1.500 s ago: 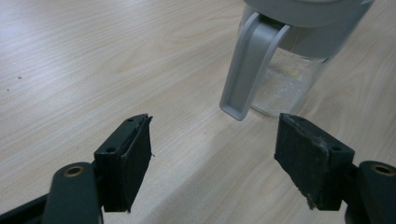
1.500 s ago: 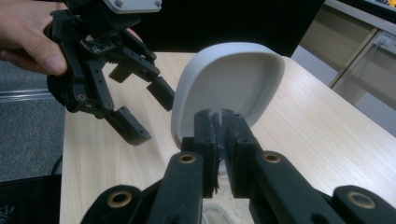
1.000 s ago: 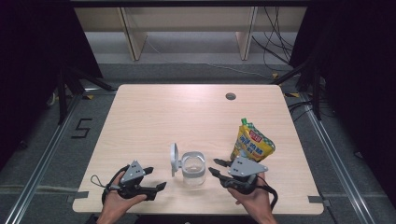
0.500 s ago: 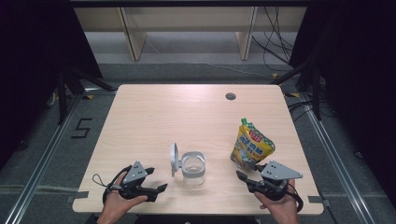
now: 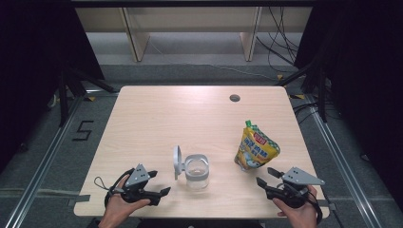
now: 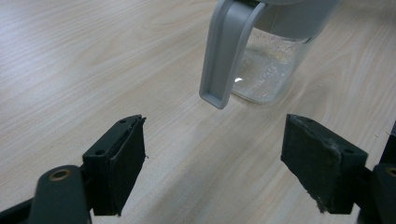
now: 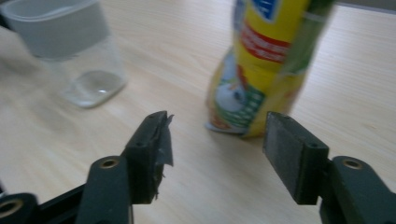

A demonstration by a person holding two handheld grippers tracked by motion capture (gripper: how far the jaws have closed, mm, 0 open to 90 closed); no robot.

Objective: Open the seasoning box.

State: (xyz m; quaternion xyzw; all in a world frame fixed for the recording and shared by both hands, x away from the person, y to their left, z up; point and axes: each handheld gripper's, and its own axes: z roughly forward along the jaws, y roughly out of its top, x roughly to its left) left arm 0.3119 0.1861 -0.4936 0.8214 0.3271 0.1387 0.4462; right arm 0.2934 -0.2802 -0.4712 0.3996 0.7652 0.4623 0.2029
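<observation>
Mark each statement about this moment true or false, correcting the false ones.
1. The jar has its lid flipped open. True.
2. The right gripper is shut on the pouch. False: its jaws are open and short of the pouch.
3. The pouch stands upright on the table. True.
4. The left gripper holds the jar. False: it is open and empty, the jar ahead of it.
5. The pouch lies left of the jar in the high view. False: it is to the right.

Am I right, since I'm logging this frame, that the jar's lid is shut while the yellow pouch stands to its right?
Not quite: the jar has its lid flipped open, standing up at its left side, as the high view shows. The yellow pouch does stand to its right.
</observation>
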